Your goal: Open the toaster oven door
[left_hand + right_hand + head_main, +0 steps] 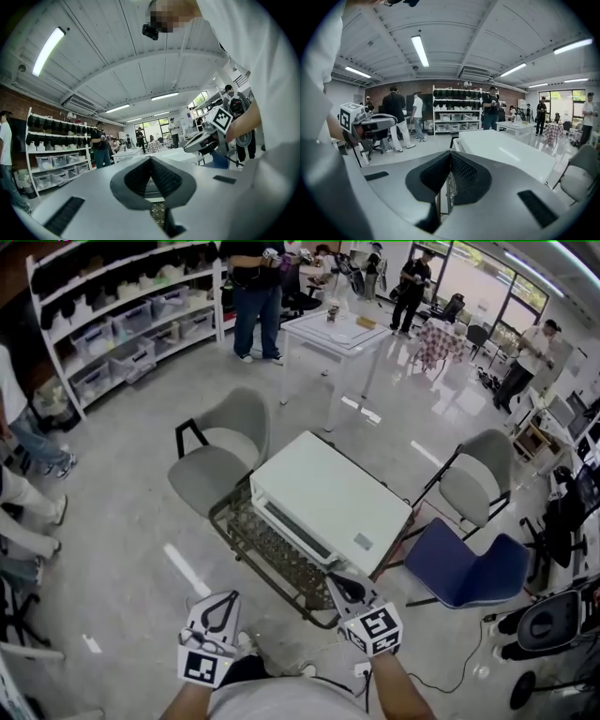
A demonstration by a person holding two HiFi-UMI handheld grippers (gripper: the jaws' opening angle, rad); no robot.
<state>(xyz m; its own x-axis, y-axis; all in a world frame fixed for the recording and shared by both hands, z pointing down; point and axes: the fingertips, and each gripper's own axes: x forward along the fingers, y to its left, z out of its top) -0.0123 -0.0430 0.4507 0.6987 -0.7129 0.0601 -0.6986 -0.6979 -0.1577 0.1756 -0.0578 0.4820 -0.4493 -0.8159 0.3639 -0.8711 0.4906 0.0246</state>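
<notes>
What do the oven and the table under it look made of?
Oven: probably painted sheet metal with a smooth white satin finish; its flat top carries a soft sheen of light. Table: looks like dark metal in an openwork lattice, with the floor showing through the gaps. Which metal it is can't be told.

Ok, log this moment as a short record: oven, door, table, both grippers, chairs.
toaster oven: white, sitting on the table
door: looks closed, faces the person
table: low, dark metal mesh top
left gripper: jaws together, empty, short of the table
right gripper: jaws together, empty, over the table's near edge by the oven's front corner
chairs: grey chair on the far left side, blue chair and grey folding chair to the right
</notes>
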